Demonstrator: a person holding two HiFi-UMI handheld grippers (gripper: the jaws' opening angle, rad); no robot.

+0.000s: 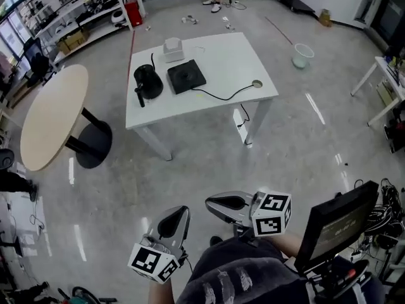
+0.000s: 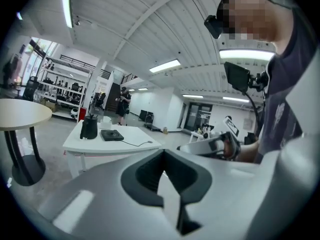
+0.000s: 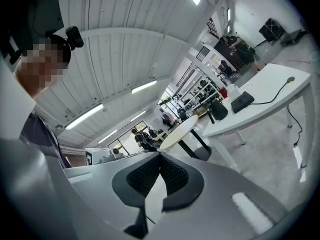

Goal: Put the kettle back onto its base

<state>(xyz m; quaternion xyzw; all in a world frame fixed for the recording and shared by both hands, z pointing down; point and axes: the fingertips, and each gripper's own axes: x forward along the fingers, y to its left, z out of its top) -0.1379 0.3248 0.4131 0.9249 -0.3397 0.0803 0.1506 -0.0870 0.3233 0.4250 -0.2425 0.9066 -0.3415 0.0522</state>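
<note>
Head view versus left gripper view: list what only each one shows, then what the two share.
Only the head view: the white bucket. Only the left gripper view: the ceiling lights. Both: the white table, the black kettle standing beside its base rather than on it, and the round table.

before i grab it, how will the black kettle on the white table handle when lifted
The kettle looks rigid, so it probably won't flex. Its handle sticks out sideways, so it may tilt if gripped there. Contents aren't visible, so weight is uncertain.
</note>
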